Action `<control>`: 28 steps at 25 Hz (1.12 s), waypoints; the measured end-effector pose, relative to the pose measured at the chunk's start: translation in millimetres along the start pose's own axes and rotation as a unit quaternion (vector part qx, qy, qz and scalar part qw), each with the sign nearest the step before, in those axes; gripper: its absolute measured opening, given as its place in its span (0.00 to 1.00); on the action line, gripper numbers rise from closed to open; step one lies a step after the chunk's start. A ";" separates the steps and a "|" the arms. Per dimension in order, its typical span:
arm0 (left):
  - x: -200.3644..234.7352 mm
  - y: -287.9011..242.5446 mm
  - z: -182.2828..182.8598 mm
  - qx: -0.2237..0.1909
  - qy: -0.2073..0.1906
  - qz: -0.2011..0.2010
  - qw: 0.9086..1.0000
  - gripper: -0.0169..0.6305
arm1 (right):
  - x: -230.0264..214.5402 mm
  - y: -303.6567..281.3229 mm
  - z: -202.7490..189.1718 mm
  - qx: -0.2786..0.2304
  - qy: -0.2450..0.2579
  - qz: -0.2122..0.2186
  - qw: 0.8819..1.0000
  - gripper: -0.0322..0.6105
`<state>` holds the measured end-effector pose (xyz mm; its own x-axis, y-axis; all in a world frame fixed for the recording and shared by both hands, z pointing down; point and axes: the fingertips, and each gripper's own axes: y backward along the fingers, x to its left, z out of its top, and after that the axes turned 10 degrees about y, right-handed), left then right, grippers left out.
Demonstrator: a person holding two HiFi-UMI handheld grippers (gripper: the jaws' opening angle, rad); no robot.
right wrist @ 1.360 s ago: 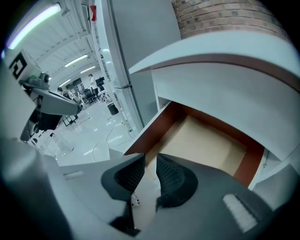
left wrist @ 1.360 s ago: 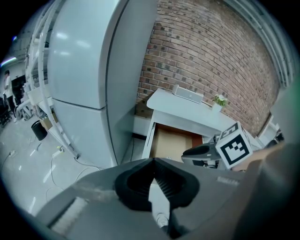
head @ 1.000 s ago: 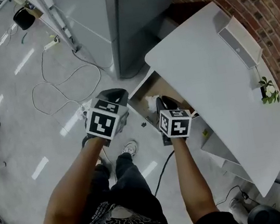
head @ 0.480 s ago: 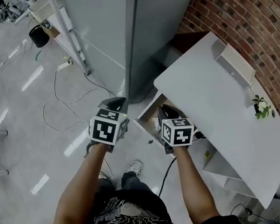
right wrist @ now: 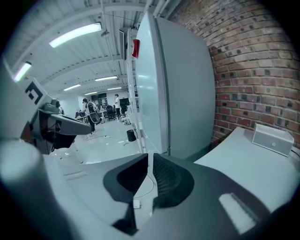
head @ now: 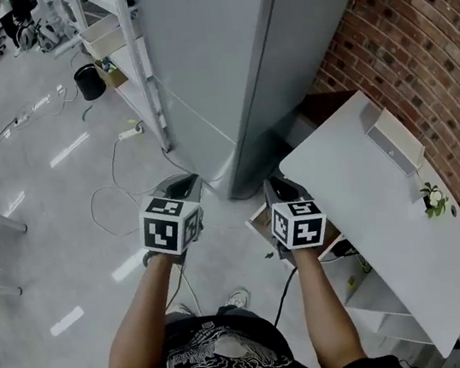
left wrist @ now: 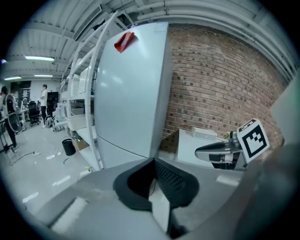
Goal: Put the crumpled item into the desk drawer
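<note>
In the head view both grippers are held out side by side above the floor, beside the near left corner of the white desk (head: 383,224). My left gripper (head: 182,183) is shut and holds nothing; in its own view the jaws (left wrist: 153,161) meet with only a thin slit between them. My right gripper (head: 276,183) is shut and empty too, its jaws (right wrist: 150,157) pressed together. Just left of the right gripper's cube, a sliver of the desk drawer (head: 260,218) shows under the desk edge. The crumpled item is in none of the views.
A tall grey cabinet (head: 229,66) stands straight ahead, with a brick wall (head: 414,37) on the right. The desk carries a white box (head: 394,140) and a small plant (head: 433,200). Cables (head: 119,196) lie on the floor, with a black bin (head: 89,81) beyond.
Both grippers have risen and drawn back from the drawer. The open drawer and the white item in it, seen a second ago, are now almost wholly hidden.
</note>
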<state>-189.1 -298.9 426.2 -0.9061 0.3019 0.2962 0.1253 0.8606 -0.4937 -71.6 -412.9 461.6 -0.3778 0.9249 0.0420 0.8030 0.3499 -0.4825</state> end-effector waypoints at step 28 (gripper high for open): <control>121.5 160.1 65.6 -0.100 0.012 0.076 0.992 0.03 | 159.8 19.2 152.9 -0.106 0.073 0.066 0.990 0.05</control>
<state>-305.7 -151.4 329.5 -0.8606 0.4429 0.2512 0.3405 0.8674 -0.3630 -187.0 -281.1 325.3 -0.2057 0.9707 0.1243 0.9249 0.2343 -0.2993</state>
